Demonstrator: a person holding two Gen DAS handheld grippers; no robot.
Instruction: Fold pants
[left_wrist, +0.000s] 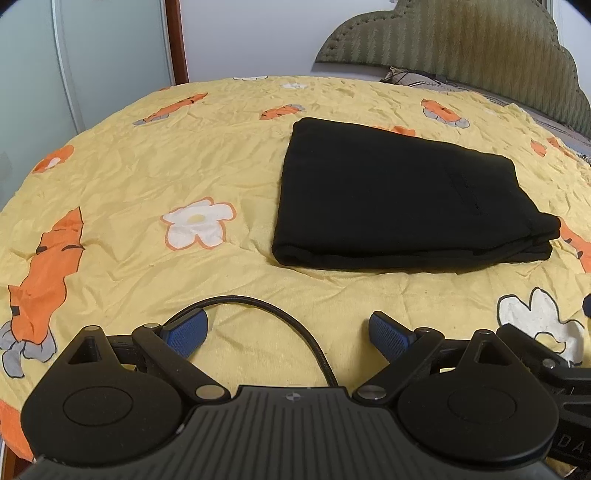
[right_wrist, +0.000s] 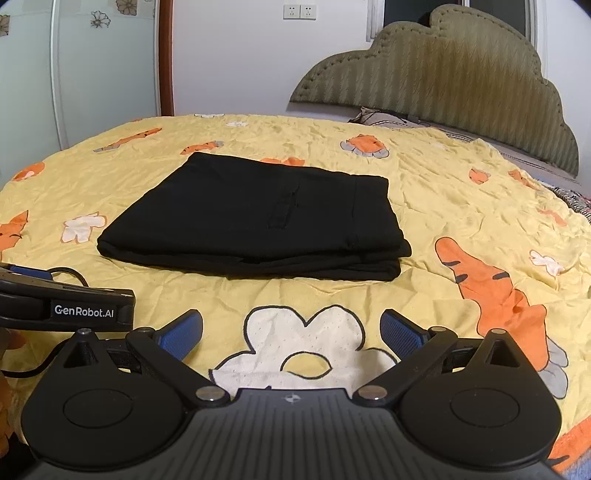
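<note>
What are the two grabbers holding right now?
Nothing. The left gripper and right gripper are both open and empty; the folded black pants lie untouched on the bedsheet.

Both wrist views look forward, low over the bedspread, toward the headboard at upper right of frame. The left view sits nearer the folded black pants. Both share the pants, centre frame; their separation apparently is small.
</note>
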